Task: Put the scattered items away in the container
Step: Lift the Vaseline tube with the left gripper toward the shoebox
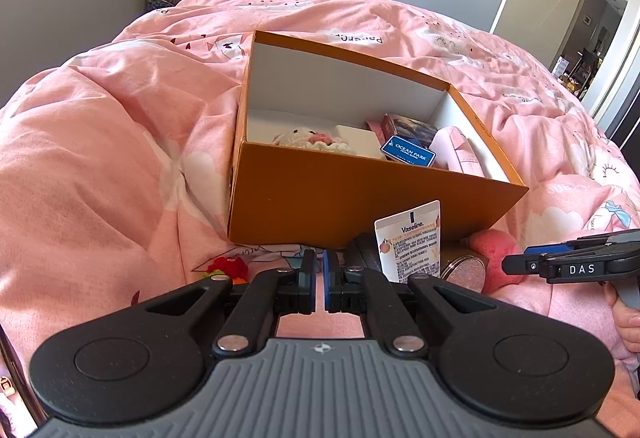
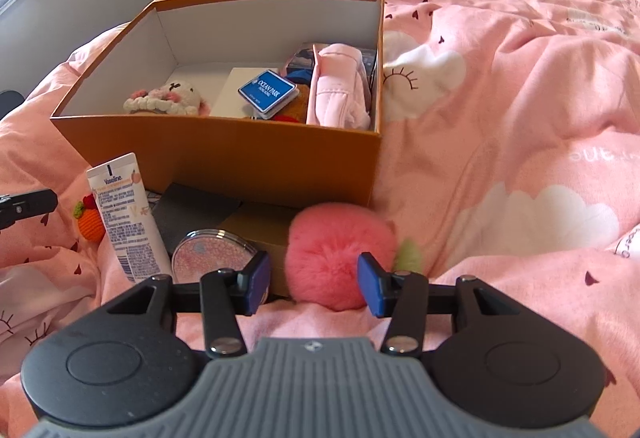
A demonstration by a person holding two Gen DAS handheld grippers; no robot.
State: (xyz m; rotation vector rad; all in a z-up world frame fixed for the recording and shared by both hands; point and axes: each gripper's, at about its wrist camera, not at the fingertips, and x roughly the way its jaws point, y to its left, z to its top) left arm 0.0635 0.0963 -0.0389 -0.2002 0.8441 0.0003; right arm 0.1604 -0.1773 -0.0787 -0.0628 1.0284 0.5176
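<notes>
Fluffy pompom (image 2: 340,258) between wide right gripper (image 2: 314,280) jaws; may squash, slip. Left gripper (image 1: 316,288) nearly closed, empty.

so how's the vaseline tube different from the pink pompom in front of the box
The Vaseline tube is white, flat and printed with text; the pink pompom is round, fluffy and plain. The tube stands propped up at a tilt, while the pompom sits low on the bedspread. The pompom lies between the open fingers of the right gripper; the tube is off to its left, ungripped. Both are still outside the orange box.
</notes>
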